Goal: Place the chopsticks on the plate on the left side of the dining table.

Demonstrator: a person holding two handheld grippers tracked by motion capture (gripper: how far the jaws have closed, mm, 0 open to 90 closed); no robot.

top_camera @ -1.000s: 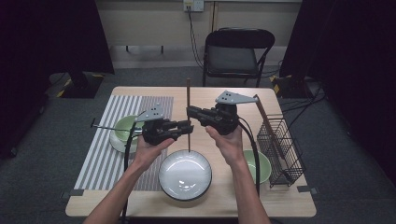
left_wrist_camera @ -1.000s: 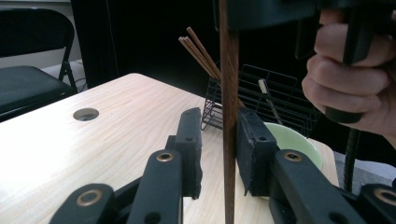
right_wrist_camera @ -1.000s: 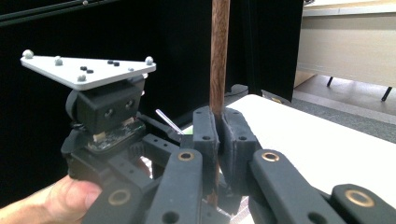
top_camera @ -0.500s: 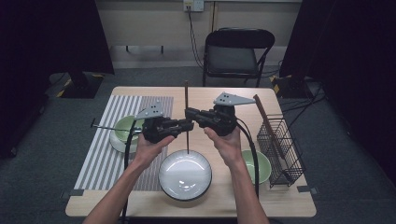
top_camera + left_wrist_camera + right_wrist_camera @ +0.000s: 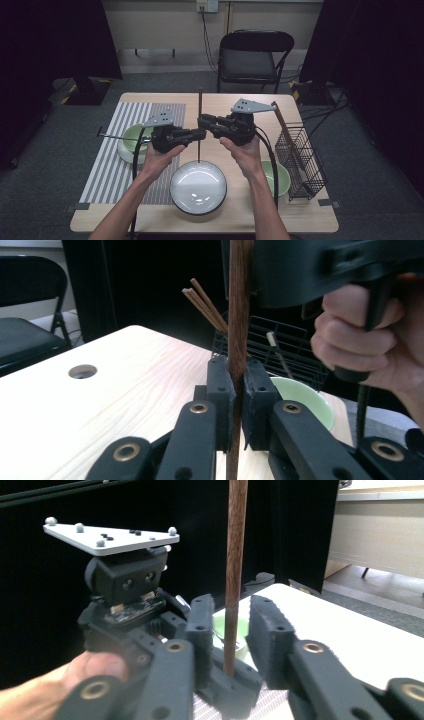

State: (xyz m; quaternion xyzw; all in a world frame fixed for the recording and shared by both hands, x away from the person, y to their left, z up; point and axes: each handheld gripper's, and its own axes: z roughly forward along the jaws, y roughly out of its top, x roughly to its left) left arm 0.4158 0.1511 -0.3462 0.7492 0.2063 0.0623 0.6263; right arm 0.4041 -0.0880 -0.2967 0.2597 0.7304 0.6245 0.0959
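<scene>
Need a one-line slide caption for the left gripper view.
Left gripper shut on upright wooden stick; rack and green bowl behind.

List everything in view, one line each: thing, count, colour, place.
wooden stick: 1, dark brown, upright between the grippers
white bowl: 1, near table edge
green bowls: 2, one on the striped mat, one beside the rack
striped mat: 1, grey-white, table's left
wire rack: 1, black, table's right, holding sticks
folding chair: 1, black, behind the table
left gripper: black, shut on the stick
right gripper: black, jaws just opening, stick between
</scene>
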